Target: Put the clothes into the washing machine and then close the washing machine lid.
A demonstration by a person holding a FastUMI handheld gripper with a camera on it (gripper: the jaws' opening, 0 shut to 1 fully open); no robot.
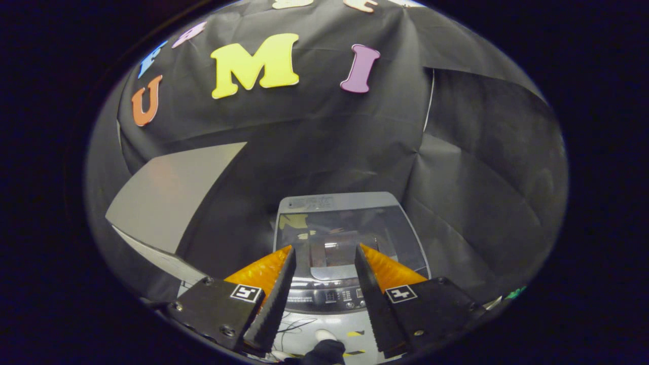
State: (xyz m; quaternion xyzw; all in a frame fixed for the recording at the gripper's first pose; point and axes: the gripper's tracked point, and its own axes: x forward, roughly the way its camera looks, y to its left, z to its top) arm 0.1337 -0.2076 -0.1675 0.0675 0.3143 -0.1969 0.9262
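The gripper is hanging with its fingers spread wide, gripping nothing; the washing machine is sitting just ahead, its glass lid lying down flat, seemingly closed. A grey panel is standing off to its left.

beyond my gripper the boxy silver-grey washing machine shows a dark glossy tinted lid and a black control strip. left of the machine, a flat pale-grey panel. below its strip, yellow-and-black striped marks.
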